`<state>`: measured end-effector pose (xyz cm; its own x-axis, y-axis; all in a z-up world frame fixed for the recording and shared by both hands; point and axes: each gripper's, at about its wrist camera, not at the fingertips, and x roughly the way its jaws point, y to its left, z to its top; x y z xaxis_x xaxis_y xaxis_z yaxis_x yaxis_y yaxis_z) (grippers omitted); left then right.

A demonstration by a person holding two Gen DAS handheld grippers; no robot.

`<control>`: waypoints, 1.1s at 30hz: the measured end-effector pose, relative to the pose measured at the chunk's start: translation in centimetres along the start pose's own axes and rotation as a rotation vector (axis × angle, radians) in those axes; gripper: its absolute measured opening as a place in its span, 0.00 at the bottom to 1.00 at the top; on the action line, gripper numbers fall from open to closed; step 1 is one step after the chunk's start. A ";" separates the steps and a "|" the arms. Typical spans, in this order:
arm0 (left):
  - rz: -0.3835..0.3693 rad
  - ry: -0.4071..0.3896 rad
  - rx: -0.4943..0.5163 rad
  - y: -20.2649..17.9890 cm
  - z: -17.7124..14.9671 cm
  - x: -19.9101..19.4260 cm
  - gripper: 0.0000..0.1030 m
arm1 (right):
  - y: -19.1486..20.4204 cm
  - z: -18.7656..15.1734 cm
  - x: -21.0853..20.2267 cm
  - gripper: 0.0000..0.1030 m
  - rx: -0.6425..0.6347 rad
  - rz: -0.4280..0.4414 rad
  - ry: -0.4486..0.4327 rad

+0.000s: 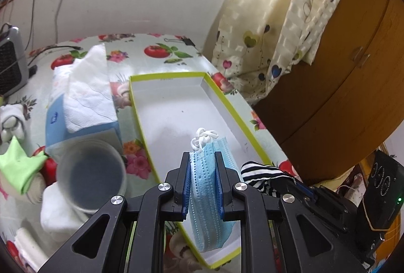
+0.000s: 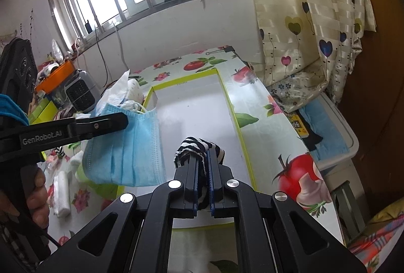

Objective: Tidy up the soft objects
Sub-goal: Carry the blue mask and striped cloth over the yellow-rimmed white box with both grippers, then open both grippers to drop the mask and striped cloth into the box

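Note:
My left gripper point(image 1: 203, 155) is shut on a folded blue face mask point(image 1: 205, 197) with white ear loops, held above the near part of a shallow white box with a yellow-green rim point(image 1: 135, 106). The mask also shows in the right wrist view point(image 2: 126, 146), hanging from the left gripper point(image 2: 121, 119). My right gripper point(image 2: 202, 154) is shut on a black-and-white striped cloth point(image 2: 199, 144), held over the same box point(image 2: 231, 106). The striped cloth also shows in the left wrist view point(image 1: 260, 172), just right of the mask.
On the tomato-print tablecloth point(image 1: 161, 50) left of the box stand a tissue pack point(image 1: 83, 96), a translucent cup point(image 1: 93, 174), a green cloth point(image 1: 19, 167) and white rolled cloths point(image 1: 58, 212). A heater point(image 1: 11, 63) stands far left. A wooden cabinet point(image 1: 341, 86) and curtain are at right.

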<state>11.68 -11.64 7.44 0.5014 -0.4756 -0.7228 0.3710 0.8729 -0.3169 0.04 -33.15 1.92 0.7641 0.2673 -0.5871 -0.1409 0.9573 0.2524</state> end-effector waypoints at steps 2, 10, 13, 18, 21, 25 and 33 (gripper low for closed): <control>0.005 0.010 -0.001 -0.1 -0.1 0.5 0.14 | -0.1 0.0 0.2 0.06 -0.001 -0.002 0.003; 0.033 0.044 -0.002 0.0 -0.3 2.1 0.19 | -0.5 -0.1 0.6 0.06 -0.008 -0.036 0.015; 0.043 0.053 0.000 0.0 -0.3 2.5 0.23 | -0.4 -0.2 0.7 0.06 -0.013 -0.045 0.019; 0.054 0.069 0.009 0.0 -0.5 2.9 0.29 | -0.4 -0.3 1.0 0.07 -0.025 -0.073 0.032; 0.070 0.066 0.018 0.0 -0.6 3.0 0.34 | -0.4 -0.4 1.0 0.12 -0.029 -0.096 0.033; 0.080 0.062 0.021 -0.1 -0.6 2.7 0.40 | -0.5 -0.4 0.9 0.15 -0.033 -0.114 0.033; 0.112 0.045 0.039 -0.3 -0.9 1.9 0.49 | -0.1 -0.5 0.6 0.48 -0.049 -0.113 0.035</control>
<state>11.76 -12.69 5.63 0.5062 -0.3689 -0.7796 0.3447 0.9151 -0.2092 0.18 -33.01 1.22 0.7546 0.1598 -0.6365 -0.0861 0.9856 0.1455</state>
